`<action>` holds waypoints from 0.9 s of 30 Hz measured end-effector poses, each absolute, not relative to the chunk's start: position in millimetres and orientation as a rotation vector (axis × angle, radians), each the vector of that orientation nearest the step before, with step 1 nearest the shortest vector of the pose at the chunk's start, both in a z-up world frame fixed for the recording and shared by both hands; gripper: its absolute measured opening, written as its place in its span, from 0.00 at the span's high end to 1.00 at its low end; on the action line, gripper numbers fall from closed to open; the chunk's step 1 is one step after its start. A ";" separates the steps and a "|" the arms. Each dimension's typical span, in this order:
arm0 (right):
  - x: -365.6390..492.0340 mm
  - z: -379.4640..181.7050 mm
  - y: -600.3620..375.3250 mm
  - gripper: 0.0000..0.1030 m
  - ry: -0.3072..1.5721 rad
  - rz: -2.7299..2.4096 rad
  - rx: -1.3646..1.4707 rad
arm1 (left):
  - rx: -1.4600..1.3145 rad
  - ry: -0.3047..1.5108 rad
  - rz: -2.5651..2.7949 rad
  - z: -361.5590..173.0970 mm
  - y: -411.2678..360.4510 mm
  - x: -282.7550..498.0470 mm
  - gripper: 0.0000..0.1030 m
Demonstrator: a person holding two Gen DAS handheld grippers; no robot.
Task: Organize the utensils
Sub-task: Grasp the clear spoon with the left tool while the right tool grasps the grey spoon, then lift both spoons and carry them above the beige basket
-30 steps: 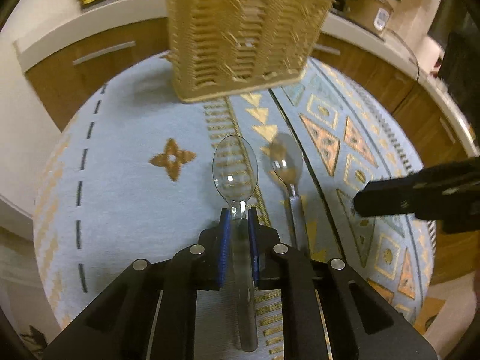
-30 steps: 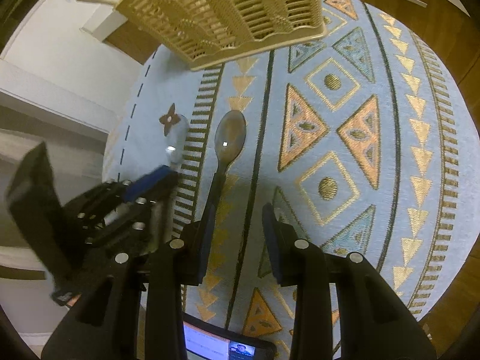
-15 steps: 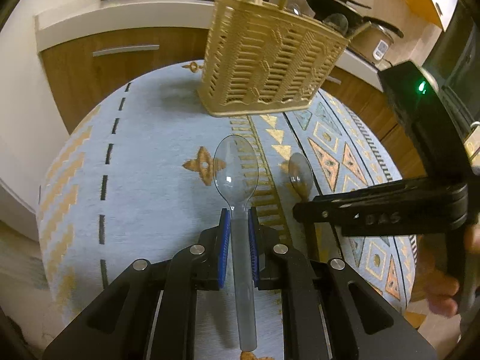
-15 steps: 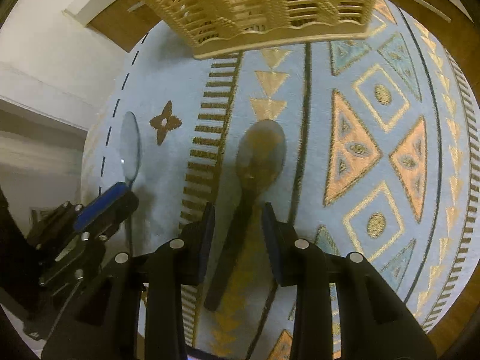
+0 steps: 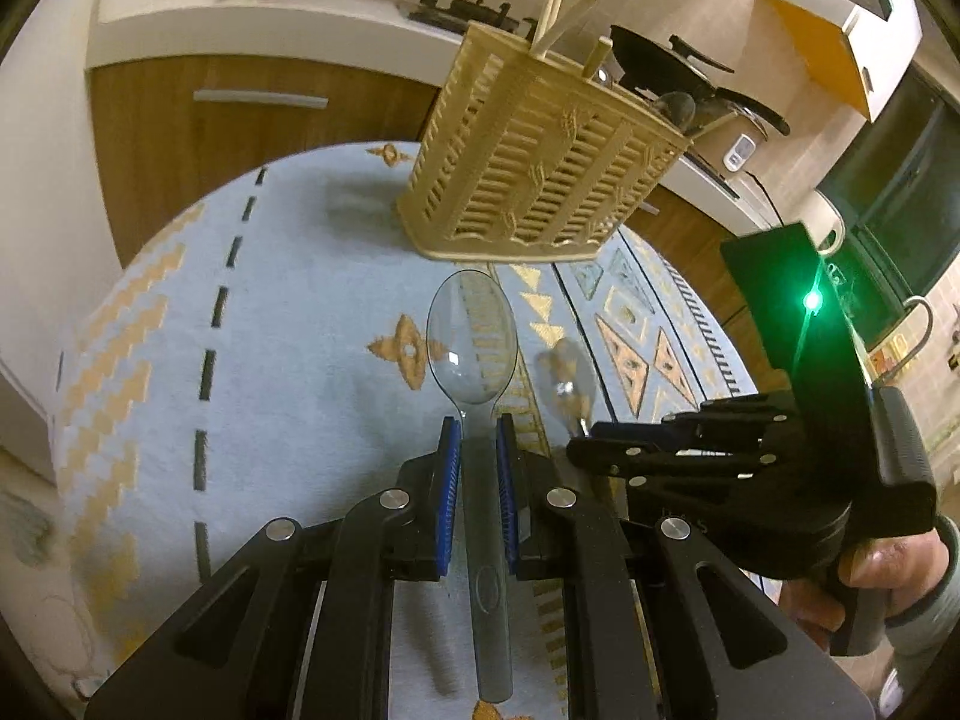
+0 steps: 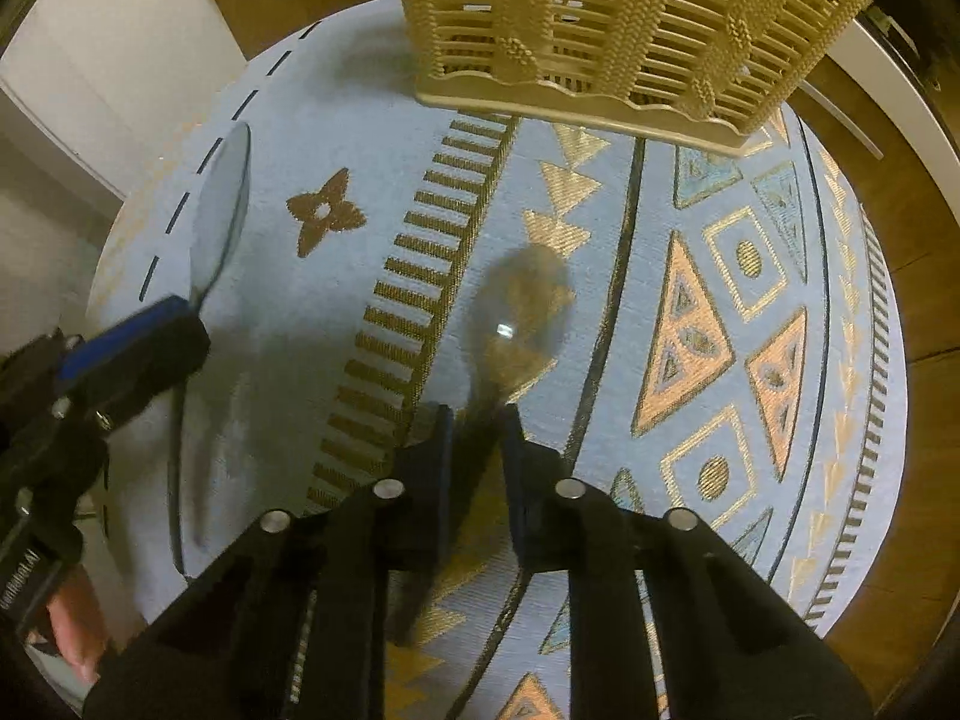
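Left gripper (image 5: 478, 441) clamps clear spoon (image 5: 472, 339); no label legible

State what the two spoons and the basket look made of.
Left spoon: clear glossy plastic; the cloth pattern shows through its bowl. Right spoon: smoky translucent plastic, probably, with a bright glint; blurred, so uncertain. Basket: beige moulded plastic with slatted, woven-look walls, matte.

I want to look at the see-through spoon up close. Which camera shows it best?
The left wrist view. There the clear spoon sits in the middle, bowl facing up, with its handle pinched in the left gripper. In the right wrist view the clear spoon shows only edge-on, far off at the left side.
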State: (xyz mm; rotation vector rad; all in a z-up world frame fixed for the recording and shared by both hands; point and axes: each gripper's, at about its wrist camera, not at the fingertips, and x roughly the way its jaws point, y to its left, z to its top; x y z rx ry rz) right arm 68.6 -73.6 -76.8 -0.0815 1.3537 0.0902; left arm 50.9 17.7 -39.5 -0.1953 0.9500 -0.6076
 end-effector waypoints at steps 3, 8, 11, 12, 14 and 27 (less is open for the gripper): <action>65.8 -72.7 -86.2 0.90 1.345 0.115 -0.078 | -0.193 0.930 -0.616 -31.4 14.8 51.1 0.90; 46.9 -51.0 -139.7 0.90 1.296 0.168 -0.007 | -0.184 0.875 -0.615 -12.1 8.2 49.5 0.90; 40.4 -31.8 -160.8 0.90 1.235 0.196 0.036 | -0.200 0.829 -0.623 7.6 4.5 50.7 0.90; 38.4 -22.0 -168.8 0.91 1.207 0.213 0.057 | -0.203 0.814 -0.624 13.7 3.3 50.9 0.90; 35.7 -2.2 -183.6 0.91 1.153 0.240 0.100 | -0.208 0.772 -0.628 29.8 -0.6 51.3 0.90; 60.4 144.5 -249.8 0.90 0.537 0.288 0.211 | -0.214 0.273 -0.509 151.3 -60.1 70.5 0.90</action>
